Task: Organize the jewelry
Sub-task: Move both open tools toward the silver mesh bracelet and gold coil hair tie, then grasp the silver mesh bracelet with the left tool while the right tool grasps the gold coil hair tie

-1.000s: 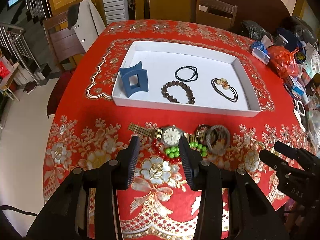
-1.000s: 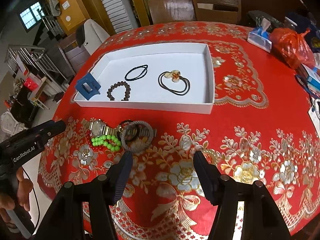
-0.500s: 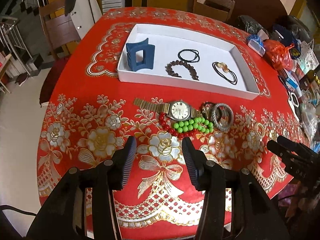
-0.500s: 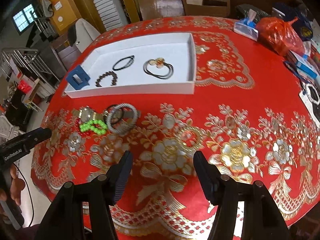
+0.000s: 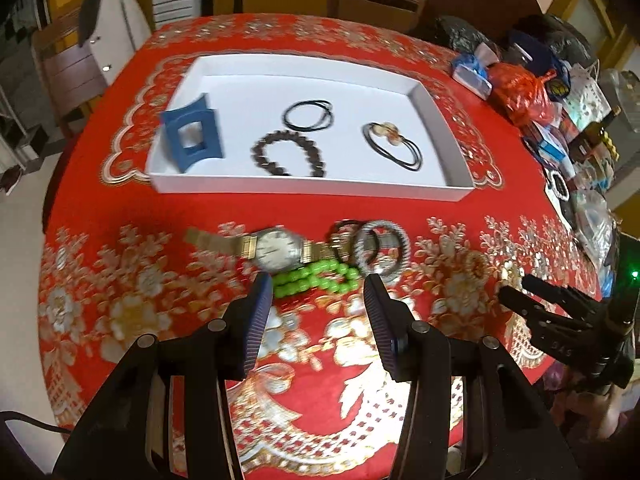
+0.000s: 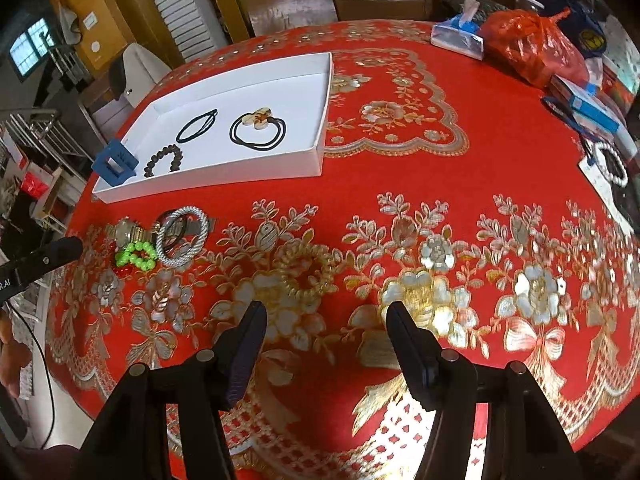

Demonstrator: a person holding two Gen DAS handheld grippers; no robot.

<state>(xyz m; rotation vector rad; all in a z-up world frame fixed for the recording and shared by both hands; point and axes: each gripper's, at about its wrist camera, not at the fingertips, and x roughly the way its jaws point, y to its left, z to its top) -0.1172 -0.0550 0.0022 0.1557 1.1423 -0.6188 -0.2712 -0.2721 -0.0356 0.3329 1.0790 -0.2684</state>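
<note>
1. Jewelry is split between two places: some pieces already lie inside the white tray (image 5: 452,188), and a small heap waits on the red tablecloth (image 6: 400,168) just outside the tray's near wall, toward the table's near-left edge as my right camera sees it.

2. Inside the tray, a blue hair claw (image 5: 192,136) stands at the left end, a dark bead bracelet (image 5: 288,154) lies by the near wall, thin black hair ties (image 5: 308,116) sit mid-floor, and a black tie with an amber charm (image 5: 394,144) lies toward the right end. They are spread apart, which I judge keeps them from tangling.

3. The heap holds a gold-banded wristwatch (image 5: 276,246), a green bead bracelet (image 5: 316,280) touching it, and a silver twisted ring-shaped band (image 5: 382,250) overlapping a dark loop. A gold coil tie (image 6: 306,270) lies apart, nearer my right side.

4. My left gripper (image 5: 318,300) hangs angled down just short of the green beads, fingers spread and empty, so the beads look like my next pick.

5. My right gripper (image 6: 324,332) points down at bare cloth near the coil tie; its fingers are narrowing with nothing between them.
</note>
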